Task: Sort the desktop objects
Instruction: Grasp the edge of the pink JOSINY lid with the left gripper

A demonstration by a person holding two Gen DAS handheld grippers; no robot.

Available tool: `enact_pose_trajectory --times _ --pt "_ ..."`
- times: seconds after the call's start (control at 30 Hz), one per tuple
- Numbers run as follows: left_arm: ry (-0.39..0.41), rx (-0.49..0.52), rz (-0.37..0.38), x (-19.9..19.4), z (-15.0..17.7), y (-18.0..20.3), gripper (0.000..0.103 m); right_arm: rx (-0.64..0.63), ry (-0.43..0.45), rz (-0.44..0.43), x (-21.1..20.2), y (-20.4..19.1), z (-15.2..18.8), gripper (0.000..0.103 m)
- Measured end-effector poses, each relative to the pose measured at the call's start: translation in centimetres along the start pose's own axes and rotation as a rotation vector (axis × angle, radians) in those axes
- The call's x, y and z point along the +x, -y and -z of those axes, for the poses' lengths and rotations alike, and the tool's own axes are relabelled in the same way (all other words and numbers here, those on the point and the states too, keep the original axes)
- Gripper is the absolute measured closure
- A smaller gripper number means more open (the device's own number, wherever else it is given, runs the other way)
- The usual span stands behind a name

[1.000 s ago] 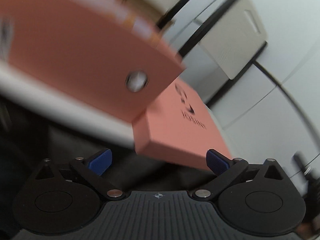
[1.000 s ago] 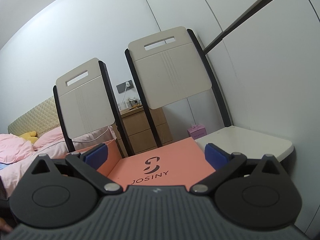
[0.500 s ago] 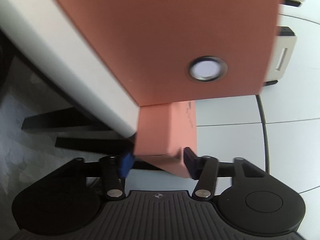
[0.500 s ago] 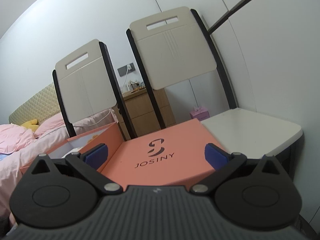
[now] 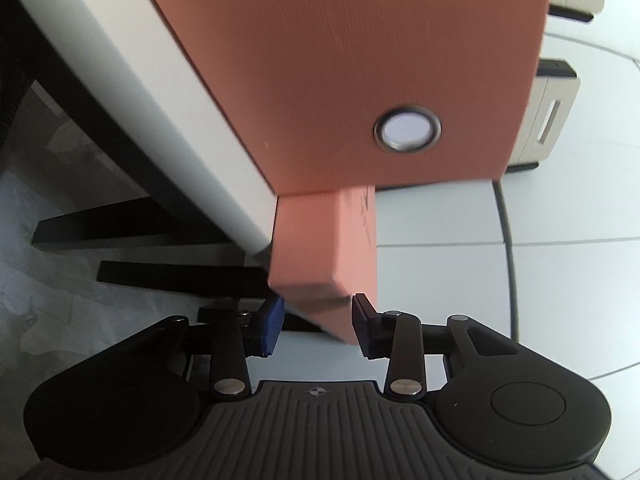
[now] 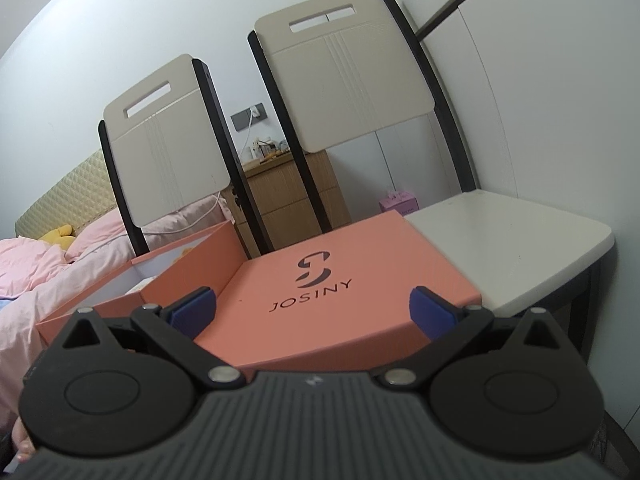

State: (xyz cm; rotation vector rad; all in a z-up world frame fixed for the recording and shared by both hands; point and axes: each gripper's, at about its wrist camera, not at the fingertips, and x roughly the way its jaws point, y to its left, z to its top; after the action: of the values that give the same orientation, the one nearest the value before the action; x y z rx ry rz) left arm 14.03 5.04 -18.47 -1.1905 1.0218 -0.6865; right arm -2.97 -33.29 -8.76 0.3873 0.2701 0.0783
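Note:
A salmon-orange box lid [image 6: 332, 292] marked JOSINY lies on a white chair seat [image 6: 516, 248]. The open orange box [image 6: 188, 276] stands beside it on the left. In the left wrist view the box's side [image 5: 360, 72], with a metal eyelet [image 5: 407, 129], fills the top, and the lid's corner [image 5: 324, 256] sits between the fingers. My left gripper [image 5: 318, 330] is turned sideways and closed on that corner of the lid. My right gripper [image 6: 312, 306] is open, its fingers wide apart just in front of the lid's near edge.
Two beige chair backs [image 6: 348, 64] with black frames rise behind the box. A bed with pink bedding [image 6: 36, 268] is at the left and a wooden nightstand [image 6: 288, 196] behind. The white seat's edge [image 5: 132, 92] and black legs [image 5: 160, 276] show at the left.
My left gripper rolled sideways, moved onto the lid's corner and closed from wide open to gripping it. My right gripper rose a little and stayed open.

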Motion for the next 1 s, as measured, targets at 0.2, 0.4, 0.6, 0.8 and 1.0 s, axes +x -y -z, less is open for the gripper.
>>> enact_pose_trajectory --times 0.2,0.4,0.6,0.8,1.0 --pt "0.014 -0.027 0.01 -0.5 -1.4 -0.3 0.056 0.004 -0.02 0.001 0.3 -0.1 0.3 0.0" --pt "0.0 -0.093 0.041 -0.1 -2.8 -0.7 0.056 0.029 -0.039 -0.018 0.8 0.1 0.4 0.0" --pt "0.004 -0.11 0.046 -0.7 -3.5 -0.5 0.059 0.037 -0.046 -0.018 1.0 0.2 0.5 0.0" --pt "0.0 -0.106 0.077 -1.8 -3.5 -0.1 0.061 0.058 -0.038 -0.013 0.6 0.6 0.5 0.0" --pt "-0.019 -0.104 0.082 -1.9 -0.7 -0.5 0.061 0.067 -0.023 0.02 0.1 0.9 0.6 0.0"
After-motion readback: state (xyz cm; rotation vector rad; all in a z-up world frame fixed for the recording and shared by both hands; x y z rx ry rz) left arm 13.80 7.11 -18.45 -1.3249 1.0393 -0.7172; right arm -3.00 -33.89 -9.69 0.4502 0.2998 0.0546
